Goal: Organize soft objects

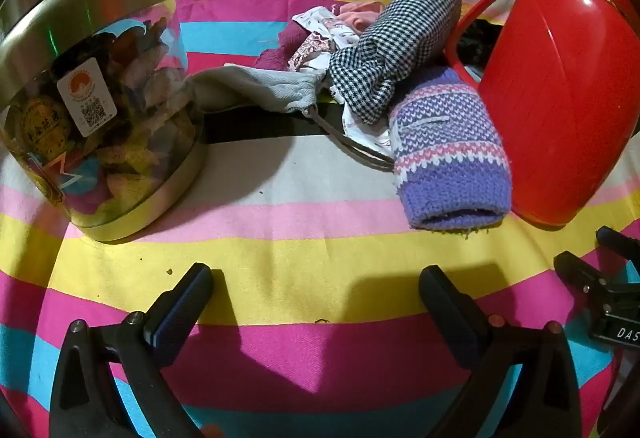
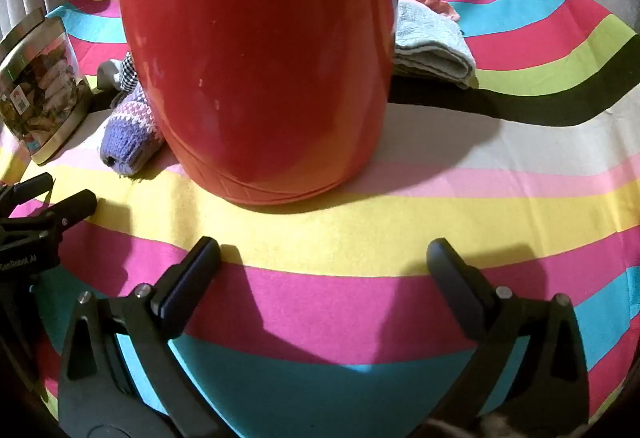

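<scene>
A pile of soft things lies on the striped cloth: a purple knitted piece (image 1: 450, 153), a black-and-white checked cloth (image 1: 396, 45), a grey drawstring bag (image 1: 260, 87) and patterned scraps (image 1: 320, 33) behind. In the right wrist view the purple knit (image 2: 128, 135) peeks out left of the red container (image 2: 256, 57), and a folded pale blue towel (image 2: 432, 45) lies at the right behind it. My left gripper (image 1: 316, 276) stands open over bare cloth, short of the pile. Also open and holding nothing, my right gripper (image 2: 324, 248) hangs in front of the red container.
A clear jar with a metal lid (image 1: 96, 97) stands at the left, filled with small colourful items. The red container (image 1: 560, 93) with a handle stands right of the pile. The striped tablecloth (image 1: 320, 250) covers a round table; a pale curtain hangs behind.
</scene>
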A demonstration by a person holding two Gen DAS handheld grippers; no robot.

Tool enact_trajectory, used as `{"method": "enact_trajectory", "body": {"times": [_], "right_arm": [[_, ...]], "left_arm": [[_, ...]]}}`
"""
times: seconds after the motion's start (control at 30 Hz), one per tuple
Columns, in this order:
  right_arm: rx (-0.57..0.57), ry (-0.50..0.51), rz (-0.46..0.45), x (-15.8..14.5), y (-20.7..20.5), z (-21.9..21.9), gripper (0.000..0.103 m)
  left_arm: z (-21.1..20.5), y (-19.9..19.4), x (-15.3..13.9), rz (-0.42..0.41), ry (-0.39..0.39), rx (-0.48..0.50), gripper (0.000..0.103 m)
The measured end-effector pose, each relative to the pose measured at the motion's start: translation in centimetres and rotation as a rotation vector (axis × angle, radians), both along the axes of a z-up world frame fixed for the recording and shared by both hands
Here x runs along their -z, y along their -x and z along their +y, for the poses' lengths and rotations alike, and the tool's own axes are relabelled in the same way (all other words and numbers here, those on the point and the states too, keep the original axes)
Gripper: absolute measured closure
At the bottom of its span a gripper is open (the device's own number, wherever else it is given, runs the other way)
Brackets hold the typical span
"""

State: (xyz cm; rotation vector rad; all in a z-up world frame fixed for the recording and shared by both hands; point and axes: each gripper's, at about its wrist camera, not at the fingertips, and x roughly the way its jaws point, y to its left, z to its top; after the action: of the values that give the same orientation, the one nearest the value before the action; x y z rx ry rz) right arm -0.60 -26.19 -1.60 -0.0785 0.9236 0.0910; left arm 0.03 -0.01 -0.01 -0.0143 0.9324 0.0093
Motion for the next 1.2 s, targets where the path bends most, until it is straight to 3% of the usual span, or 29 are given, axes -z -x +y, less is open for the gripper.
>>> {"method": "enact_trajectory", "body": {"times": [1.2], "right_arm": [[0.001, 0.0, 0.004, -0.02, -0.04, 0.07, 0.0]], "left_arm": [[0.03, 0.32, 0.04, -0.01, 0.001, -0.002, 0.0]]}}
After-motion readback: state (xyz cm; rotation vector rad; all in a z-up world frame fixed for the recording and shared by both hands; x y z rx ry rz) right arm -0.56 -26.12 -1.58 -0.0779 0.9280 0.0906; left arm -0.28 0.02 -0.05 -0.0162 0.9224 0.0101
